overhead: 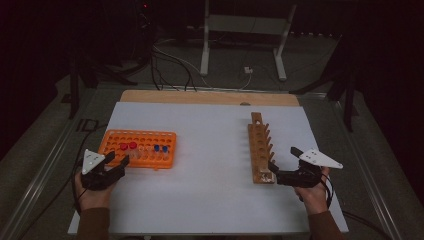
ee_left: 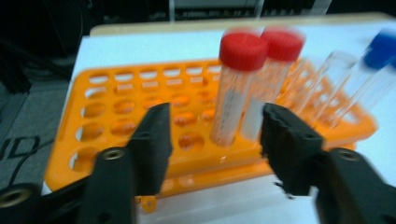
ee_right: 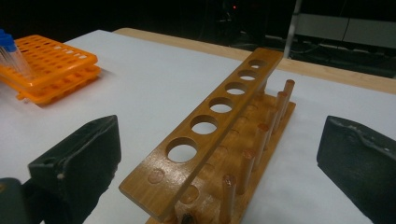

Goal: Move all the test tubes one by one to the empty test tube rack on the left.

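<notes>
An orange tube rack (overhead: 116,138) lies at the table's left and holds two red-capped tubes (overhead: 128,146) and two blue-capped tubes (overhead: 160,148). My left gripper (overhead: 119,158) sits at the rack's near left corner. In the left gripper view, the left gripper (ee_left: 215,116) is open, and the red-capped tubes (ee_left: 238,84) stand in the rack (ee_left: 116,107) just beyond the gap, untouched by the pads. A wooden rack (overhead: 260,145) with empty holes and pegs lies at the right. My right gripper (overhead: 283,158) is open, its jaws wide on either side of the wooden rack's (ee_right: 219,116) near end.
Clear uncapped tubes (ee_left: 327,79) stand in the orange rack between the red and blue-capped tubes (ee_left: 380,51). The white table top (overhead: 210,165) stretches between the two racks. A wooden strip (overhead: 200,97) borders its far edge, with cables and a stand on the floor beyond.
</notes>
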The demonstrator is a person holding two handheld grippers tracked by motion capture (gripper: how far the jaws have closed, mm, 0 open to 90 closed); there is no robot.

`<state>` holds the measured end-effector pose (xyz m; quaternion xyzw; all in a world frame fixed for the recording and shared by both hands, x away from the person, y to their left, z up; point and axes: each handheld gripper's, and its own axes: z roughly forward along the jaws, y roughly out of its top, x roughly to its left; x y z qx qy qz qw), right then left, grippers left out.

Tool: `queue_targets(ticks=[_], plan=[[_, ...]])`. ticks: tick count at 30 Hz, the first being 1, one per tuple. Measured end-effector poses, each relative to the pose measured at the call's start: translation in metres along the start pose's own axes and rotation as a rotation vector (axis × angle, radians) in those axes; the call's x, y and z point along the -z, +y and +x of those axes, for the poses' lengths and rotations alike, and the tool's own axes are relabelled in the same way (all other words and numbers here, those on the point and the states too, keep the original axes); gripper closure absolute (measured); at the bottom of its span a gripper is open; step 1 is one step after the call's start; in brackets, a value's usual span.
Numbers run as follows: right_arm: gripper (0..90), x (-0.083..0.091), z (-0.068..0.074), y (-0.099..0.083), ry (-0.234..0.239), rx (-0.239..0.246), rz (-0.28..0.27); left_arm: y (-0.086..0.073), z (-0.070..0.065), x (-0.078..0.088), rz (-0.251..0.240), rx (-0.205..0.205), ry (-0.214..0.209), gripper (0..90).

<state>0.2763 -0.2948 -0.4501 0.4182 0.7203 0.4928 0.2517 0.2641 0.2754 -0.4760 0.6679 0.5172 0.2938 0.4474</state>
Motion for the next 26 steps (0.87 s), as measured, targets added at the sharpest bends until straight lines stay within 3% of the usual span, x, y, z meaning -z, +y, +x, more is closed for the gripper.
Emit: queue_targets(ticks=[7, 10, 14, 26], plan=[[0.1, 0.003, -0.003, -0.005, 0.007, -0.003, -0.031, 0.008, -0.013, 0.014, -0.091, -0.002, -0.028, 18.4], [0.1, 0.004, -0.003, -0.006, 0.009, -0.001, -0.041, 0.009, -0.016, 0.019, -0.112, 0.0, -0.032, 14.0], [0.1, 0.004, -0.004, -0.006, 0.008, -0.007, -0.05, 0.011, -0.019, 0.022, -0.124, -0.001, -0.044, 1.1], [0.1, 0.0, -0.008, -0.009, 0.006, -0.018, -0.039, 0.008, -0.028, 0.016, -0.111, -0.015, -0.084, 0.2]])
